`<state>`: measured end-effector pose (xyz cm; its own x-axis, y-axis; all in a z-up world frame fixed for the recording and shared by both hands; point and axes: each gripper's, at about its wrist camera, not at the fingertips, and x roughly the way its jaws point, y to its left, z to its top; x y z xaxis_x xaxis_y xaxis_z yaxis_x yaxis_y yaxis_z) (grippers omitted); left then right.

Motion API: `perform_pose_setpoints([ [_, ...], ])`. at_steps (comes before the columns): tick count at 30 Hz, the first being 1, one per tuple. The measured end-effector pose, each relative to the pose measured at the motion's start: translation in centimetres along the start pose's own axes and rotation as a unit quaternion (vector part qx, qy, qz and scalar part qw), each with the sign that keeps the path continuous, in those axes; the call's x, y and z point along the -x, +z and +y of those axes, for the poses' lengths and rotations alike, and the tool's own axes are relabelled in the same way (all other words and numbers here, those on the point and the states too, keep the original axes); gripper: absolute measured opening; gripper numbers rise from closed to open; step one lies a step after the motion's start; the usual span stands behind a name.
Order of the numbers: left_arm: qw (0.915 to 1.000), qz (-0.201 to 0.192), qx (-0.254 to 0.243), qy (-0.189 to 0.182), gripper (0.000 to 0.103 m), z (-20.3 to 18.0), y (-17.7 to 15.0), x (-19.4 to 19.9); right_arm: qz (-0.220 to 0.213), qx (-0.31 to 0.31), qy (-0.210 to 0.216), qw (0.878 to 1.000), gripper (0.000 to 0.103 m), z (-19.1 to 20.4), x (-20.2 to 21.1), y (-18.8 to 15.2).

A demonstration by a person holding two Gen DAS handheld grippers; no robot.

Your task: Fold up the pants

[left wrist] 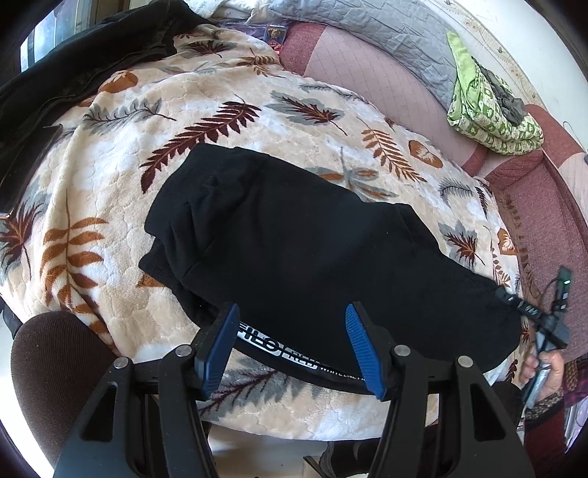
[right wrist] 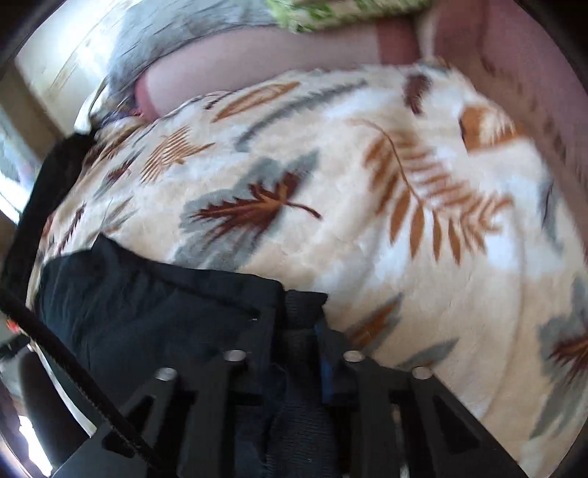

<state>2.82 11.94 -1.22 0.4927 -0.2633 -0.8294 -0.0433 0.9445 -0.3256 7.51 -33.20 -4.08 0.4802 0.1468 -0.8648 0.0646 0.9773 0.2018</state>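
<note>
The black pants (left wrist: 294, 250) lie folded in a long bundle on a cream leaf-print blanket (left wrist: 121, 154). A white printed band shows at their near edge. My left gripper (left wrist: 290, 323) is open just above that near edge, its blue pads (left wrist: 217, 349) holding nothing. In the left wrist view my right gripper (left wrist: 514, 305) is at the pants' right end, held by a hand. In the blurred right wrist view my right gripper (right wrist: 297, 331) is shut on the black pants (right wrist: 154, 316), with ribbed black fabric bunched between the jaws.
A green patterned cloth (left wrist: 492, 106) and a grey quilt (left wrist: 386, 33) lie on the pink mattress (left wrist: 367, 73) at the back. A black jacket (left wrist: 73, 62) lies at the far left. A dark brown rounded chair back (left wrist: 55, 367) stands at the near left.
</note>
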Motion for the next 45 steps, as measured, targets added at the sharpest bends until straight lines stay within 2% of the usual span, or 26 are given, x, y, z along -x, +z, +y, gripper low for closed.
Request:
perform_pose_setpoints([
  [6,1.0000,-0.003,0.005,0.006,0.059,0.4,0.2,0.1,-0.071,-0.044,-0.004,0.996,0.012,-1.7,4.6,1.9],
  [10,1.0000,0.003,0.009,0.004,0.059,0.4,0.0,-0.3,-0.060,-0.065,-0.047,0.995,0.012,-3.9,4.1,2.0],
  [11,0.9999,0.005,0.009,0.003,0.059,0.4,0.0,-0.4,-0.048,-0.073,-0.050,0.995,0.016,-4.7,3.4,1.7],
  [12,0.9999,0.007,0.009,0.002,0.059,0.4,-0.1,-0.5,-0.035,-0.079,-0.053,0.995,0.026,-5.3,2.6,1.4],
  [14,1.0000,0.007,0.006,0.001,0.059,0.3,-0.1,-0.5,-0.019,-0.087,-0.071,0.994,0.035,-6.2,1.7,0.9],
  [16,1.0000,-0.001,-0.001,0.009,0.059,0.5,0.3,-0.2,-0.023,-0.103,-0.080,0.991,0.038,-7.2,2.0,0.1],
  [18,0.9995,-0.019,0.007,0.023,0.059,1.5,1.0,0.4,-0.039,-0.130,-0.067,0.989,0.059,-8.2,3.4,-0.5],
  [19,0.9988,-0.033,0.020,0.030,0.061,2.5,1.7,0.8,-0.051,-0.139,-0.071,0.986,0.063,-8.6,4.2,-0.6],
  [21,0.9971,-0.052,0.038,0.040,0.068,4.1,2.7,1.2,-0.070,-0.144,-0.080,0.984,0.064,-9.0,5.7,-1.0],
  [23,0.9950,-0.064,0.052,0.055,0.068,6.0,4.1,1.1,-0.078,-0.143,-0.085,0.983,0.064,-9.1,6.8,-1.3],
  [25,0.9960,-0.055,0.051,0.048,0.068,7.2,5.2,0.3,-0.086,-0.142,-0.085,0.982,0.064,-8.9,7.8,-1.8],
  [27,0.9978,-0.039,0.039,0.038,0.068,7.7,6.2,-1.1,-0.087,-0.144,-0.078,0.983,0.064,-8.4,8.1,-2.2],
  [30,0.9989,-0.022,-0.009,0.040,0.068,6.6,6.8,-3.3,-0.084,-0.143,-0.065,0.984,0.064,-7.5,8.1,-2.9],
  [31,0.9986,-0.008,-0.027,0.044,0.064,6.0,6.7,-4.3,-0.082,-0.140,-0.062,0.985,0.064,-7.0,7.8,-3.1],
  [32,0.9982,0.008,-0.036,0.047,0.031,5.6,6.5,-5.1,-0.078,-0.134,-0.061,0.986,0.064,-6.5,7.6,-3.2],
  [33,0.9974,0.030,-0.040,0.052,0.028,5.2,6.4,-5.8,-0.076,-0.131,-0.061,0.987,0.064,-6.0,7.4,-3.4],
  [34,0.9969,0.025,-0.043,0.061,0.027,5.0,6.2,-5.6,-0.071,-0.126,-0.061,0.988,0.064,-5.5,7.1,-3.5],
  [35,0.9965,0.020,-0.047,0.066,0.020,4.8,6.1,-5.2,-0.067,-0.123,-0.063,0.988,0.064,-5.2,6.9,-3.6],
  [37,0.9969,0.024,-0.039,0.063,0.017,5.0,6.0,-4.3,-0.061,-0.120,-0.063,0.989,0.064,-4.7,6.8,-3.7],
  [40,0.9983,0.044,-0.003,0.037,0.017,6.3,5.9,-3.3,-0.061,-0.110,-0.062,0.990,0.064,-4.0,6.8,-3.7],
  [42,0.9975,0.057,0.005,0.042,0.017,6.9,5.7,-3.6,-0.060,-0.104,-0.057,0.991,0.064,-3.4,6.7,-3.6],
  [45,0.9953,0.070,0.013,0.065,0.027,7.1,5.7,-4.8,-0.058,-0.098,-0.043,0.993,0.064,-2.1,5.9,-3.2],
])
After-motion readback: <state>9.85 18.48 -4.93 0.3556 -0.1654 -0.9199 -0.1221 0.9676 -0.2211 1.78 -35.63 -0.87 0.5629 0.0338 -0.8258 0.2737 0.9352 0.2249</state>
